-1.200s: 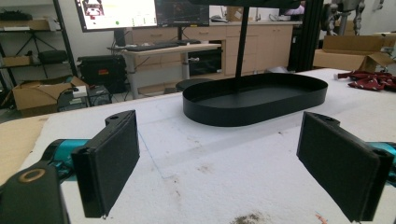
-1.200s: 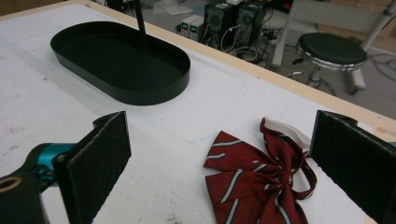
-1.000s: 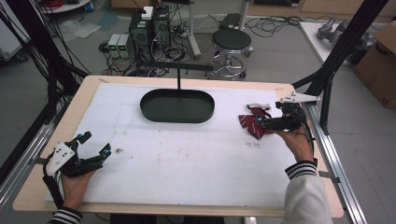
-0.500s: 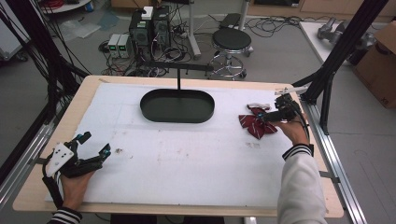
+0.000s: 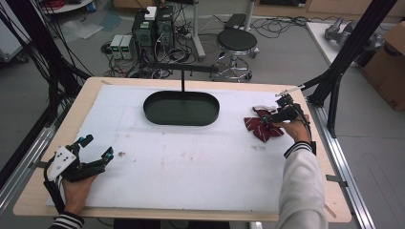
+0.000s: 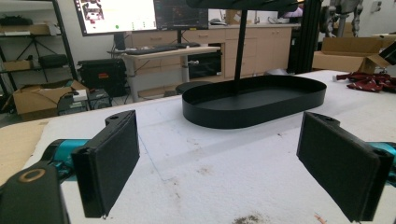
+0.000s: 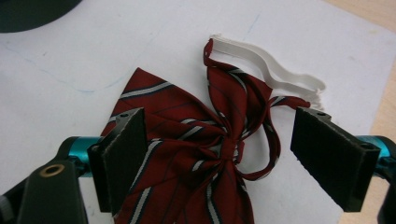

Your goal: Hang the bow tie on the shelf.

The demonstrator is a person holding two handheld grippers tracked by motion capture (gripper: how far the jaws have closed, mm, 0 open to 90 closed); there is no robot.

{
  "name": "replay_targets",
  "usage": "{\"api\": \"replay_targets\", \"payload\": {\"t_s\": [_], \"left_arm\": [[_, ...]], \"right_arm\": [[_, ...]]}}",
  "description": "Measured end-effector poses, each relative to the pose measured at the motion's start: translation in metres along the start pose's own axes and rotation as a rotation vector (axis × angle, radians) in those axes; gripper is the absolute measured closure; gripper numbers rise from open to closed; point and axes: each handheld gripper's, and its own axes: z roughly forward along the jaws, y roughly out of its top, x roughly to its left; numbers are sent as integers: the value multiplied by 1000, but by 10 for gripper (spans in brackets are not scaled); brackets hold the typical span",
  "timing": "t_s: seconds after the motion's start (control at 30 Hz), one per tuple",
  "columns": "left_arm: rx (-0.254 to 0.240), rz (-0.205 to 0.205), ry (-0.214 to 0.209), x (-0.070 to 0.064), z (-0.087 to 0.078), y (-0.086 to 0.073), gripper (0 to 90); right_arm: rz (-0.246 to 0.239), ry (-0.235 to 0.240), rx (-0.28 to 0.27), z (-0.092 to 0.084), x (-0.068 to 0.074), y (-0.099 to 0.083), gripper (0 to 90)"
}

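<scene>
The right tool [image 7: 219, 158] hovers over the striped bow tie [image 7: 196, 154], jaws closing but apart; the left tool [image 6: 224, 163] gapes wide.

Between the pads of the right gripper [image 7: 219, 158] lies a dark red bow tie of woven cloth with white and navy stripes [image 7: 196, 154], faintly sheeny, with a ribbed white elastic band [image 7: 271, 70] beyond it. Those pads [image 7: 122, 154] look like matt black foam, slightly grainy. Under both grippers the white table cover [image 5: 191, 162] is matt, rough and stained, edged by pale bare wood. Ahead of the left gripper [image 6: 219, 163] sits a smooth, matt black oval metal tray [image 6: 261, 107].
</scene>
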Motion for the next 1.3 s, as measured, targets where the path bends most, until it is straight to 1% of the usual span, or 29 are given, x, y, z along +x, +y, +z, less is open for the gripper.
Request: {"api": "replay_targets", "payload": {"t_s": [0.1, 0.13, 0.17, 0.3, 0.33, 0.4, 0.47, 0.53, 0.57, 0.63, 0.7, 0.73, 0.8, 0.83, 0.87, 0.93, 1.0, 1.07, 1.1, 1.17, 1.2, 1.23, 1.3], "left_arm": [[-1, 1, 1, 0, 0, 0, 134], [-1, 1, 1, 0, 0, 0, 134], [-1, 1, 0, 0, 0, 0, 134], [1, 2, 0, 0, 0, 0, 134], [1, 5, 0, 0, 0, 0, 134], [2, 8, 0, 0, 0, 0, 134], [0, 8, 0, -1, 0, 0, 134], [-1, 7, 0, -1, 0, 0, 134], [0, 8, 0, -1, 0, 0, 134], [-1, 8, 0, -1, 0, 0, 134], [-2, 7, 1, -1, 0, 0, 134], [-2, 8, 1, -1, 0, 0, 134], [-2, 8, 1, -1, 0, 0, 134], [0, 10, 2, -1, 0, 0, 134], [0, 10, 2, -1, 0, 0, 134], [1, 11, 1, -1, 0, 0, 133], [1, 12, 2, -1, 0, 0, 134], [1, 12, 2, -1, 0, 0, 134], [1, 13, 3, -1, 0, 0, 134], [1, 13, 3, -1, 0, 0, 134], [1, 13, 3, -1, 0, 0, 134], [2, 13, 3, -1, 0, 0, 134], [2, 14, 3, -1, 0, 0, 134]], "right_arm": [[12, 6, 7, 1, -2, -1, 187], [10, 3, 44, 5, -3, -3, 197], [10, 3, 44, 5, -3, -3, 197], [14, 20, 86, 12, -3, -4, 242], [10, 26, 99, 15, -3, -4, 284], [7, 25, 102, 16, -3, -4, 292], [14, 27, 111, 18, -4, -4, 357], [13, 21, 115, 20, -4, -4, 389], [21, 26, 120, 20, -5, -4, 425], [24, 20, 121, 21, -6, -4, 452], [33, 24, 122, 22, -6, -4, 481], [38, 2, 127, 22, -6, -4, 517], [39, 2, 132, 23, -7, -4, 525], [38, -12, 136, 23, -7, -4, 530], [42, -25, 139, 24, -6, -4, 549], [51, -31, 139, 26, -6, -3, 582], [48, -28, 138, 26, -6, -3, 589], [54, -26, 151, 28, -5, -3, 602], [49, -25, 151, 29, -5, -3, 606], [42, -30, 172, 30, -5, -3, 610], [38, -35, 173, 31, -5, -3, 611], [45, -36, 179, 31, -4, -3, 614], [42, -37, 191, 32, -4, -3, 618]]}}
